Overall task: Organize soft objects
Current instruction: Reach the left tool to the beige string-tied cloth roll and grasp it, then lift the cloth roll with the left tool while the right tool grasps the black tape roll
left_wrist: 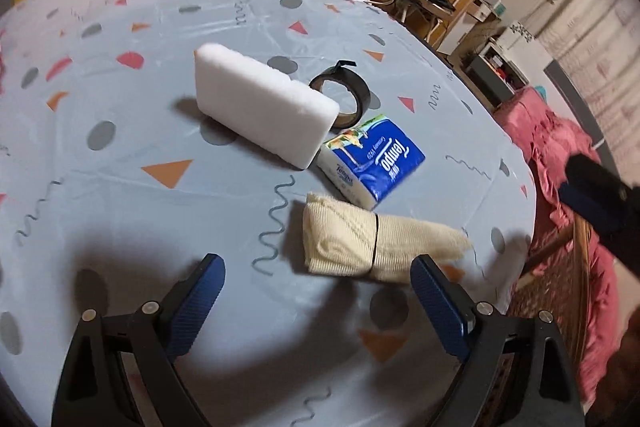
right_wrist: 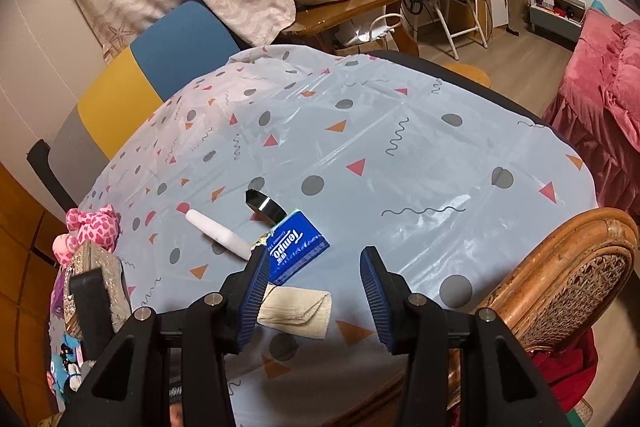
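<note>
A rolled cream cloth (left_wrist: 372, 243) with a dark band around it lies on the table's patterned cover (left_wrist: 120, 115). Just beyond it are a blue Tempo tissue pack (left_wrist: 372, 163) and a white sponge block (left_wrist: 266, 107). My left gripper (left_wrist: 320, 291) hovers open just short of the cloth, with nothing between its blue pads. In the right wrist view, my right gripper (right_wrist: 316, 287) stands open above the cream cloth (right_wrist: 298, 309), whose left end is hidden behind the left pad. The tissue pack (right_wrist: 298, 247) and the sponge (right_wrist: 218, 233) lie beyond it.
A black tape roll (left_wrist: 340, 99) leans behind the sponge. A pink plush toy (right_wrist: 90, 227) and a glittery box (right_wrist: 96, 279) sit at the table's left edge. A wicker chair back (right_wrist: 560, 279) rises at the right edge, with a red bed (right_wrist: 600, 87) beyond.
</note>
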Available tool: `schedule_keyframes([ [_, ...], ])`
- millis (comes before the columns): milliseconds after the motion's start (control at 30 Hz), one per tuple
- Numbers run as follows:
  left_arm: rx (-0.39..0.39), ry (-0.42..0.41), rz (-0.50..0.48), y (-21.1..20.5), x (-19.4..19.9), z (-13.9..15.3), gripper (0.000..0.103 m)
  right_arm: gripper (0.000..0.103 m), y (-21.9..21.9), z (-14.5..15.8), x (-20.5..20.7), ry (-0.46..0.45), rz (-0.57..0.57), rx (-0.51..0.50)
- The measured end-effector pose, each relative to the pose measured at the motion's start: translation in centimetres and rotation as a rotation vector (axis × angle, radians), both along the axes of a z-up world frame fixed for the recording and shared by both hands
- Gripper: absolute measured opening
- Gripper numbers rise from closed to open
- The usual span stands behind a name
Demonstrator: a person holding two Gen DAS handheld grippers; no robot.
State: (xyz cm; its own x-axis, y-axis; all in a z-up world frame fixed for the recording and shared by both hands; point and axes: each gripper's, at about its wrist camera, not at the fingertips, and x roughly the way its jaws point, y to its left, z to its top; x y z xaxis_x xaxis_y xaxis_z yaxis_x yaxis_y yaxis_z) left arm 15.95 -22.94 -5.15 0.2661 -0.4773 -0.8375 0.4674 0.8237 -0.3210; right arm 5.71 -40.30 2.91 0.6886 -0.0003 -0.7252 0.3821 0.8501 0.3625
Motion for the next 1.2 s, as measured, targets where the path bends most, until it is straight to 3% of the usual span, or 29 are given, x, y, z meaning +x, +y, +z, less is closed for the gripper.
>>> schedule_keyframes([
  [33,-0.009,0.009,0.006,-0.3,0.2,-0.3,0.067,0.047,-0.1,-0.1,0.1,0.003,0.000,0.002],
  [67,-0.016,0.014,0.008,-0.5,0.4,-0.4,0.038,0.047,-0.1,-0.2,0.1,0.005,0.000,0.004],
  [133,-0.022,0.031,-0.023,-1.4,0.6,-1.0,0.035,0.047,0.0,-0.4,0.3,0.010,0.005,0.012],
  [167,-0.033,0.017,-0.031,-1.5,0.5,-0.9,0.025,0.047,0.0,-0.6,0.5,0.013,0.007,0.014],
  [300,-0.025,-0.021,-0.047,-0.7,0.3,-0.6,0.022,0.047,0.6,-0.9,0.9,0.024,0.032,0.012],
  [400,0.003,-0.035,-0.049,1.2,0.3,-0.5,0.022,0.047,1.1,-1.0,1.1,0.026,0.042,0.018],
  [633,0.066,-0.016,0.050,7.6,1.1,-0.3,0.023,0.047,1.9,-0.9,1.2,0.030,0.050,0.033],
  [733,0.054,0.025,0.110,9.9,0.9,-0.2,0.035,0.047,2.3,-0.8,1.3,0.034,0.065,0.038],
  [767,0.054,0.030,0.125,10.3,0.8,-0.2,0.046,0.047,2.5,-0.8,1.4,0.034,0.072,0.037],
  [800,0.056,0.036,0.143,10.8,0.6,0.0,0.050,0.047,2.7,-0.7,1.5,0.034,0.079,0.036],
  [933,-0.001,0.055,0.229,12.6,-1.0,1.0,0.049,0.047,3.0,-0.5,2.0,0.033,0.101,0.052],
  [1000,-0.019,0.054,0.224,12.3,-1.8,1.3,0.045,0.047,3.1,-0.6,2.3,0.040,0.102,0.056],
  [1067,0.022,-0.008,0.178,10.9,-2.9,1.7,0.045,0.047,3.1,-0.8,2.7,0.046,0.106,0.070],
  [1133,0.085,-0.105,0.111,9.3,-3.8,2.1,0.054,0.047,2.9,-0.9,3.4,0.050,0.109,0.089],
  [1200,0.152,-0.216,0.055,8.0,-4.5,2.5,0.077,0.047,2.7,-1.0,4.1,0.055,0.107,0.112],
])
